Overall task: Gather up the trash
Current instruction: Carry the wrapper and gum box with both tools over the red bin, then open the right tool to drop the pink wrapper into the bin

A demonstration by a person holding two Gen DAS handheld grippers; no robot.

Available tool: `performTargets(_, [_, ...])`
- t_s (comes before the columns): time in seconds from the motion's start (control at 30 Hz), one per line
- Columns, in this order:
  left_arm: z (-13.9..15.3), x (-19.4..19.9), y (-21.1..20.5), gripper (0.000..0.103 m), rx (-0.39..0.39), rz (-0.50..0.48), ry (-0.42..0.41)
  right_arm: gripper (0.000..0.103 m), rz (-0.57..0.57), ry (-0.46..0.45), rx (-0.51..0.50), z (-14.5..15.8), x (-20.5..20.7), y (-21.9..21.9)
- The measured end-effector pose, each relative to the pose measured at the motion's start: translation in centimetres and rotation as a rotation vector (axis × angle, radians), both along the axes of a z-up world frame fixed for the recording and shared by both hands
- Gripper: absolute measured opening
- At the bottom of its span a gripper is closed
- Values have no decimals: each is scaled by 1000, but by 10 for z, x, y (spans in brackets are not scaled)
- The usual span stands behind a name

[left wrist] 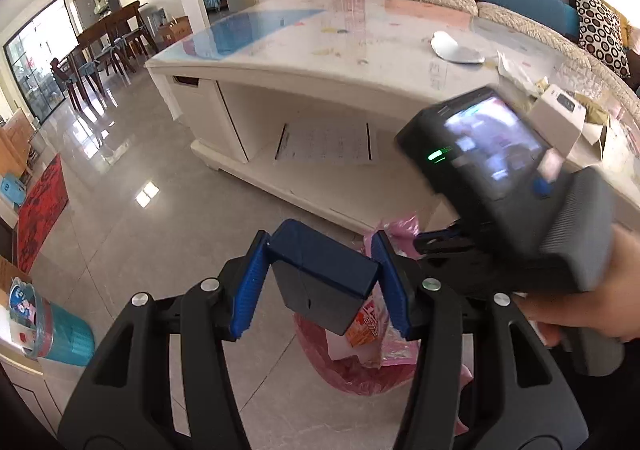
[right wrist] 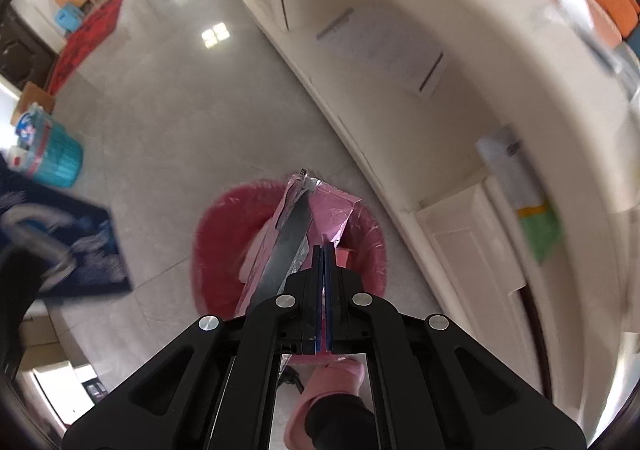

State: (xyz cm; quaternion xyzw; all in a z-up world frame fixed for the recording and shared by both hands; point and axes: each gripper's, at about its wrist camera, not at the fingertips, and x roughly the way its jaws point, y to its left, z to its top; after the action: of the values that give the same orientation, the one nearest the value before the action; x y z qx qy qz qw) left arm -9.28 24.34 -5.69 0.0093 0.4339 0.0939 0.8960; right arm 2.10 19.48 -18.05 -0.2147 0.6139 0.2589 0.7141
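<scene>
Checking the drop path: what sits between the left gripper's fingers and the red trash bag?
In the left wrist view, a dark blue box clamped by the left gripper hangs above the red trash bag.

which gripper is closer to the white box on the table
Right. The right gripper is just below the white box by the table edge; the left gripper is lower, over the red bag.

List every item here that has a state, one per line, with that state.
Left gripper: shut on the dark box.
Dark box: held above the bin.
Right gripper: jaws shut on the pink wrapper.
Pink wrapper: torn open, hanging over the bin.
Red-lined bin: open, trash inside.
Table: litter on top.
</scene>
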Motion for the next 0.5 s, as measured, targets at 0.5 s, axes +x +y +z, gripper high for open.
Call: performTargets(0.5, [-18, 7, 3, 50, 1, 4, 38, 14, -150, 153, 33, -37, 18, -25])
